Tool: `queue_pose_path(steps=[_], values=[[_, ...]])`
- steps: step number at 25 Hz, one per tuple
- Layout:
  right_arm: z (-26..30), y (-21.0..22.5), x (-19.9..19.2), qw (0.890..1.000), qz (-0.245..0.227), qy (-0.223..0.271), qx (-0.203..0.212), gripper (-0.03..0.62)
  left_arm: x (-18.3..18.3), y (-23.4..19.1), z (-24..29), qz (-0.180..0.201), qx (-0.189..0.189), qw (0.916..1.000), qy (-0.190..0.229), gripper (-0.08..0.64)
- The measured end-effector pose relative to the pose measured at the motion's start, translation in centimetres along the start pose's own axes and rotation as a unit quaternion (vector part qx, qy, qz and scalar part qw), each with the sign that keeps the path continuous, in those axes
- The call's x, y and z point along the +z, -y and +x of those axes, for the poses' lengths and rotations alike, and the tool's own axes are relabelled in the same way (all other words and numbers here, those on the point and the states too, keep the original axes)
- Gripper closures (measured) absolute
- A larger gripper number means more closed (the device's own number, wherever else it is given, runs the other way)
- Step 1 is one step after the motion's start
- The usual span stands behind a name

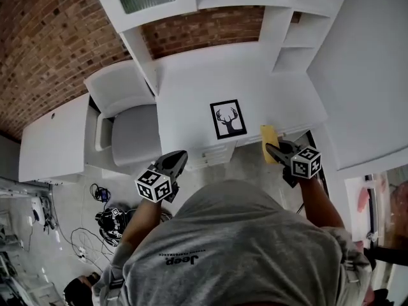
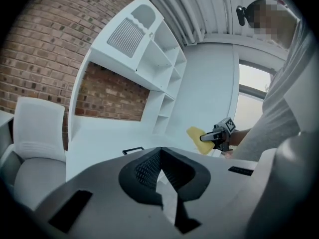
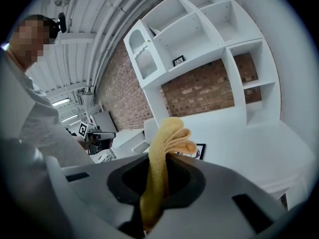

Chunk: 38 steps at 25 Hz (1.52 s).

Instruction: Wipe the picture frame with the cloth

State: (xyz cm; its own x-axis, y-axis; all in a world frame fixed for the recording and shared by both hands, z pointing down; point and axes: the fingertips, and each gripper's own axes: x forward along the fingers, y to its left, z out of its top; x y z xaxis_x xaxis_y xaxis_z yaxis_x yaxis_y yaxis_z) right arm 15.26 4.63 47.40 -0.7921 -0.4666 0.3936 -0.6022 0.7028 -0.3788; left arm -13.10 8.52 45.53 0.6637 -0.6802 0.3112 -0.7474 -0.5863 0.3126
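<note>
White desk (image 1: pixel 191 75) surface filled the middle of the head view, set against a red brick wall (image 1: pixel 44 43) and under white shelving (image 1: pixel 290 40). Near its front edge lay the picture frame (image 1: pixel 228 119), a black frame around a white print of an antlered deer head, apparently flat on the desk, with nothing touching it. It showed low and thin in the left gripper view (image 2: pixel 133 150) and partly hidden behind the cloth in the right gripper view (image 3: pixel 195 152).

Just right of the frame, and apart from it, the yellow cloth (image 1: pixel 268 135) hung at the desk's front edge. The right gripper (image 1: pixel 275 148) had its jaws clenched on it: in its own view the cloth (image 3: pixel 167 148) ran up between the jaws and bunched in folds above them. The left gripper view also showed the cloth (image 2: pixel 198 135) sticking out of the right gripper (image 2: pixel 208 138).

The left gripper (image 1: pixel 179 157) hovered off the desk's front edge, left of the frame, its jaws pressed together on nothing (image 2: pixel 159 152).

A grey-seated white chair (image 1: pixel 131 129) stood at the desk's left end. A second small framed picture (image 3: pixel 178 60) sat on a shelf. Cables (image 1: pixel 83 238) lay on the floor. The person's grey shirt (image 1: pixel 242 247) carried the word "Jeep" (image 1: pixel 180 258), upside down in the head view; a smaller line beside it was too fine to read.
</note>
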Motion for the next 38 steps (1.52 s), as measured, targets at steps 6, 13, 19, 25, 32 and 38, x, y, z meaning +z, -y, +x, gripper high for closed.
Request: queue_pose_path(steps=[6, 13, 19, 25, 32, 38], values=[[3.5, 3.9, 0.4, 1.0, 0.019, -0.021, -0.007, 0.54, 0.3, -3.5, 4.8, 0.023, -0.017, 0.9986, -0.045, 0.543], [7.1, 10.4, -0.7, 0.998, 0.038, -0.042, 0.012, 0.54, -0.9, -5.6, 12.4, 0.054, -0.007, 0.9919, -0.114, 0.543], [12.1, 14.6, -1.3, 0.994, 0.021, -0.11, -0.008, 0.54, -2.9, -8.6, 19.0, 0.091, 0.012, 0.9795, -0.18, 0.543], [18.7, 17.1, -1.8, 0.984, 0.016, -0.167, -0.06, 0.54, -6.8, -11.2, 25.9, 0.159, -0.05, 0.9546, -0.247, 0.541], [24.0, 19.2, -3.1, 0.971, 0.022, -0.211, -0.106, 0.54, -10.7, -13.5, 29.3, 0.203, -0.075, 0.9259, -0.31, 0.525], [24.8, 20.0, -3.9, 0.967, 0.013, -0.224, -0.119, 0.54, -11.3, -13.6, 30.0, 0.213, -0.081, 0.9226, -0.311, 0.489]])
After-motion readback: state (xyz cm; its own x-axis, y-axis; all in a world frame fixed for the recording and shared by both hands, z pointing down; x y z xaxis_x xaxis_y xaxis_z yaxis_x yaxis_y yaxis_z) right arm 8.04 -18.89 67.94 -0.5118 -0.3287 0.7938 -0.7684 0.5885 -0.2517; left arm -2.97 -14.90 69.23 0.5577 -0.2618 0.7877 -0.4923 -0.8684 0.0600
